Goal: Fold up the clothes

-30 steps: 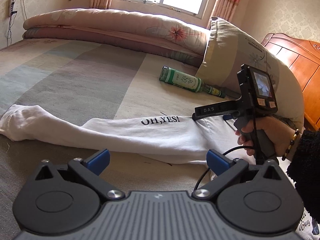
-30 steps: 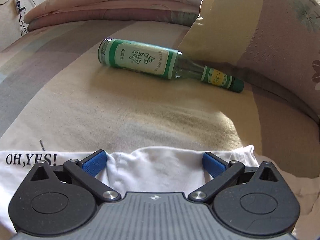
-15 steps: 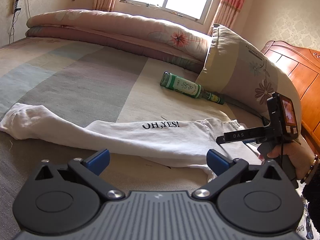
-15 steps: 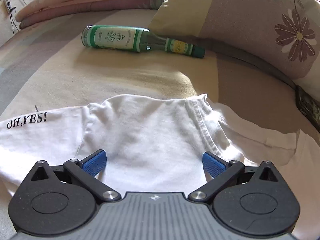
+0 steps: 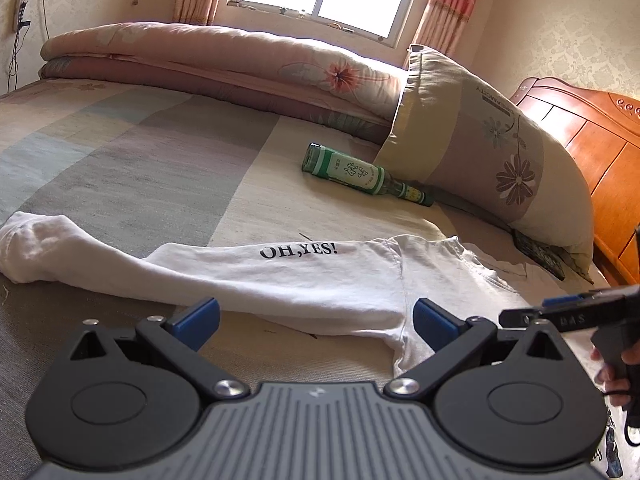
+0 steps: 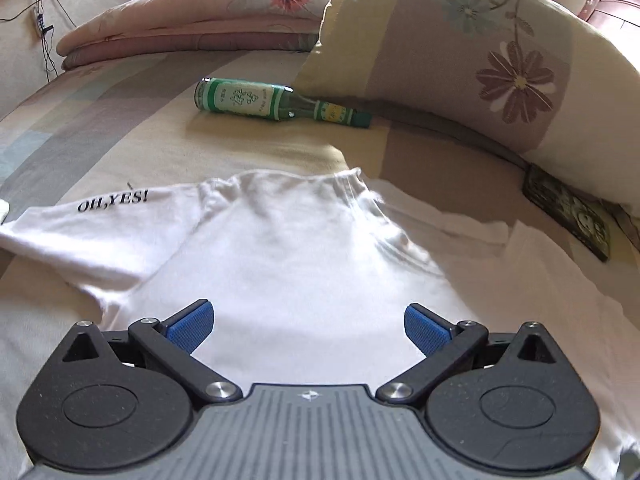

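White long-sleeve shirt (image 6: 280, 256) lies flat on the bed (image 5: 140, 168), right under and ahead of both grippers. Left gripper (image 5: 316, 318) and right gripper (image 6: 308, 324) are spread wide, holding nothing. Green glass bottle (image 6: 256, 100) lies farther ahead, by the pillow (image 6: 460, 60).

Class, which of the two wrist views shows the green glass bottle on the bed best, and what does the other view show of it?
The right wrist view: the green bottle lies closer and larger, its label and neck plain. The left wrist view shows the whole bottle too, but smaller, beside the pillow.
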`<state>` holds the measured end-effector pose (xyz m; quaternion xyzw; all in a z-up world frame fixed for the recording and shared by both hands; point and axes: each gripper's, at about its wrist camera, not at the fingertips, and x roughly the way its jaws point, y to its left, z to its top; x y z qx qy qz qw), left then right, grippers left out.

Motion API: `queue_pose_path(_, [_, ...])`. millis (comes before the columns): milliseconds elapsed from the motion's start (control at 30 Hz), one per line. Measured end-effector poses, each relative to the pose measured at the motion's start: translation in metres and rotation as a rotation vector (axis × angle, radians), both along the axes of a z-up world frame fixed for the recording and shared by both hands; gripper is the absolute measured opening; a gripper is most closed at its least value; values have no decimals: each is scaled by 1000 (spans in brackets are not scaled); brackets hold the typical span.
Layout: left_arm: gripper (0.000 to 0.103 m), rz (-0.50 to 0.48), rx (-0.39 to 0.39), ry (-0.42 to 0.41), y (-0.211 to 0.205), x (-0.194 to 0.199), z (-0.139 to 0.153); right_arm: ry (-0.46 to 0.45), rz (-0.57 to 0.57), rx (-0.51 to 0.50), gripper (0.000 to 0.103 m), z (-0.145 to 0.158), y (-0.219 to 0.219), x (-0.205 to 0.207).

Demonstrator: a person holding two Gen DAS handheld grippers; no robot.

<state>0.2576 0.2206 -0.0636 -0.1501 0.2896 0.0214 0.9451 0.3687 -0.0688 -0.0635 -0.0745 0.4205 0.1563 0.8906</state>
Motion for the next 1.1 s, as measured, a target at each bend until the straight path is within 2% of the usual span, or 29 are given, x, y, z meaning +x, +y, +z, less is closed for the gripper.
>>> queue_pose_path(67, [102,-17,10,1,-10,1,0,13,-48,0,103,-13,-18,-32])
queue_pose_path(200, [102,-72,51,13,-36,2,-2,18,-167,55,103,-37,-45,-72])
queue_pose_path(267, [102,-104,80,22,-50,1,-5,-27,-183,98,103,-42,-51,-84])
queue_pose_path(367, [102,-148,101,18,-70,-2,-8,16,-196,123,103,-39,-52,-83])
queue_pose_path(533, [102,-219,84,32,-97,-3,-13,-36,-126,155,103,-43,-62,-91])
queue_pose_path(700, [102,-290,135,53,-139,-15,-13,-48,-47,105,103,-37,-69,-94])
queue_pose_path(800, [102,-314,122,90,-160,-27,-15,-121,-67,133,103,-21,-90,-97])
queue_pose_path(867, [102,-330,86,118,-167,-34,-20,-146,-88,175,103,-12,-106,-98])
queue_pose_path(967, [102,-275,-16,231,-167,-47,-38,-128,-119,304,103,-4,-134,-96])
queue_pose_path(1100, [102,-246,-14,229,-170,-81,-40,-67,-137,423,103,-3,-154,-92])
